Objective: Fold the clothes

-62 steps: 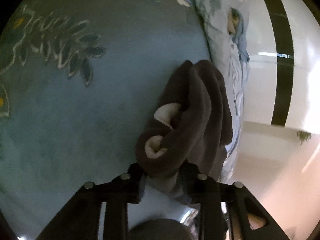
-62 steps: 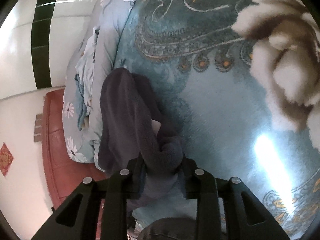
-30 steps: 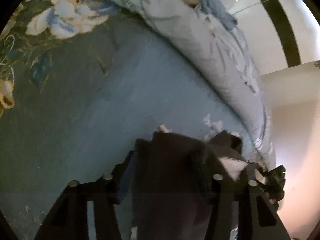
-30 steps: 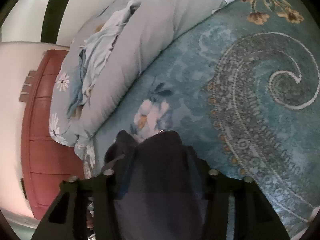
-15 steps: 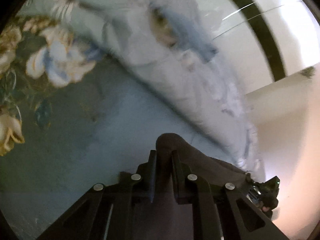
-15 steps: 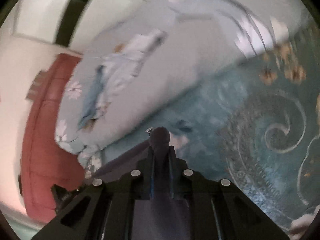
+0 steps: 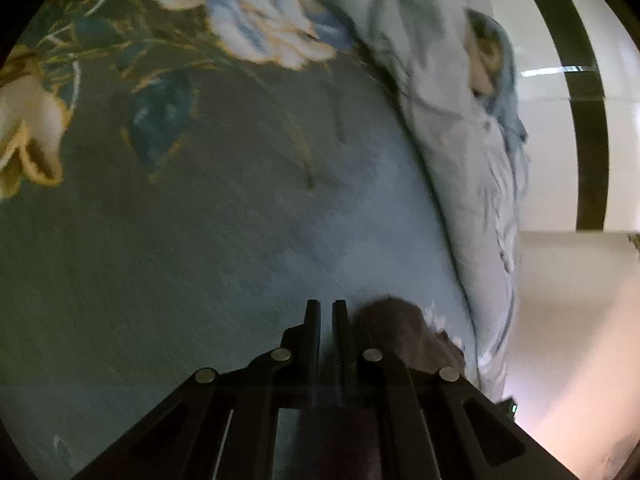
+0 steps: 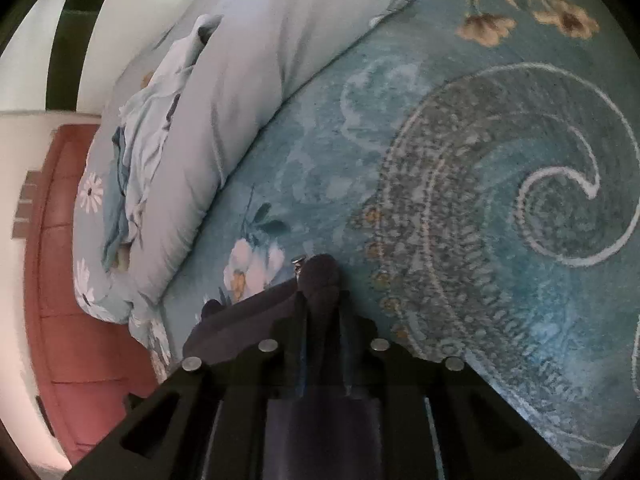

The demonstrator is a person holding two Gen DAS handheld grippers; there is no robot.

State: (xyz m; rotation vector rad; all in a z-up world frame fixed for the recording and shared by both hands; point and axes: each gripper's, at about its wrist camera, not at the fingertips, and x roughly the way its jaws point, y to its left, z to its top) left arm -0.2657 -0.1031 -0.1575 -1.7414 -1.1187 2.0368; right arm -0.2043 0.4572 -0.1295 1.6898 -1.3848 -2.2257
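The right claw (image 8: 322, 300) pinches a fold of the dark, fleecy garment (image 8: 240, 320) low over the teal plush bedspread (image 8: 500, 200). The left wrist view shows the left claw (image 7: 326, 312) pressed nearly together, with nothing visibly between its fingers and the garment just beside it near the quilt (image 7: 460, 160) at the bed's edge.

The left wrist view is smeared by motion blur. Most of the dark garment (image 7: 404, 328) is hidden behind the left tool (image 7: 326, 312), so whether any fabric sits between its fingers cannot be told. In the right wrist view, the garment (image 8: 320, 276) runs beneath the right tool (image 8: 322, 300) and out of the frame's bottom edge.
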